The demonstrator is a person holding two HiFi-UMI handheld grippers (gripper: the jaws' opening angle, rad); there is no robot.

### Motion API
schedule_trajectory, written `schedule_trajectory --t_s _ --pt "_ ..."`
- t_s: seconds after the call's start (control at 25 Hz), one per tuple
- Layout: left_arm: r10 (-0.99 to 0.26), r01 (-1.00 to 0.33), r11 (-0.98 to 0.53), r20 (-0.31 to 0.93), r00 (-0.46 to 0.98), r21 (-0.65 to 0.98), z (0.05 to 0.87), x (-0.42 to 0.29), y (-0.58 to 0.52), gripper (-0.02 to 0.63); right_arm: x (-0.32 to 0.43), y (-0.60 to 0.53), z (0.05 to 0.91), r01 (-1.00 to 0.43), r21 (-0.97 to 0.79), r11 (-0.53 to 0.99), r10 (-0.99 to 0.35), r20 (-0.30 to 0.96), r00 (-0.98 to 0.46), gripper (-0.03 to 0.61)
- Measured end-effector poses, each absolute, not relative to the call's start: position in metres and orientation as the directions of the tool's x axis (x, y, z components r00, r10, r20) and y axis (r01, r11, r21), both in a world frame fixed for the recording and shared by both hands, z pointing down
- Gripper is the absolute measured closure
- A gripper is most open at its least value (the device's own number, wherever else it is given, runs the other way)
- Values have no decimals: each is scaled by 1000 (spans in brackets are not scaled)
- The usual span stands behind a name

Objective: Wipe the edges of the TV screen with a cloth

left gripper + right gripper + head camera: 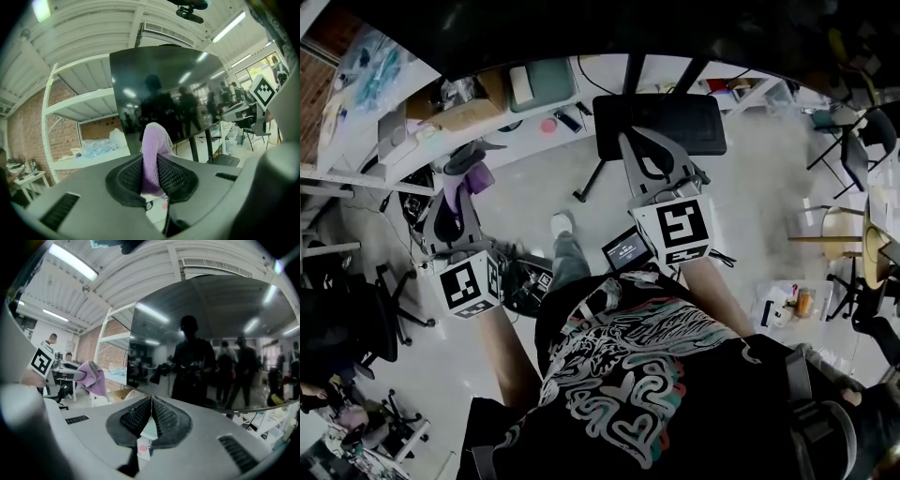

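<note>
"Purple cloth (152, 154), item one: how many, and where?"

"One. It is pinched upright in the left gripper (151, 164), jaws clamped on its fold. It stands by the lower left corner of the TV screen (164, 89). The right gripper view shows a gap between cloth and screen edge."

"Right gripper (151, 401)?"

"One, jaws pressed together with nothing in them, pointed at the screen at 12 o'clock."

"Marker cubes (471, 286)?"

"Two, one on each gripper."

"What lies between the person and the screen?"

"One black stand base (661, 122) on the floor at 12 o'clock, with two dark poles (633, 70) rising from it. The right gripper hangs over it."

"Surroundings?"

"White shelving (79, 101) at 10 o'clock, holding clear plastic bags (96, 145), with a brick wall (28, 136) behind. One black office chair (347, 323) at 9 o'clock. Folding chairs (862, 150) at 2 o'clock, count unclear. One small lit display (626, 251) by the person's waist."
</note>
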State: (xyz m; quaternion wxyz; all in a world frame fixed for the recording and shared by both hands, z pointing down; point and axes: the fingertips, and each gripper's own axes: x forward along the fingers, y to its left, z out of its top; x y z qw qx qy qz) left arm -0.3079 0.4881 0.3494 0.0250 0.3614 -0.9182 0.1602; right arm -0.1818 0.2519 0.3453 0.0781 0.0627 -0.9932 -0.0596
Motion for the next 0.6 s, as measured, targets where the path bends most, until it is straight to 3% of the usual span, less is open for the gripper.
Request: schedule_trajectory --t_s 0.6 --pt "-704 -718 646 161 -692 -260 366 -475 486 558 -329 264 347 -194 119 974 -212 160 -964 548"
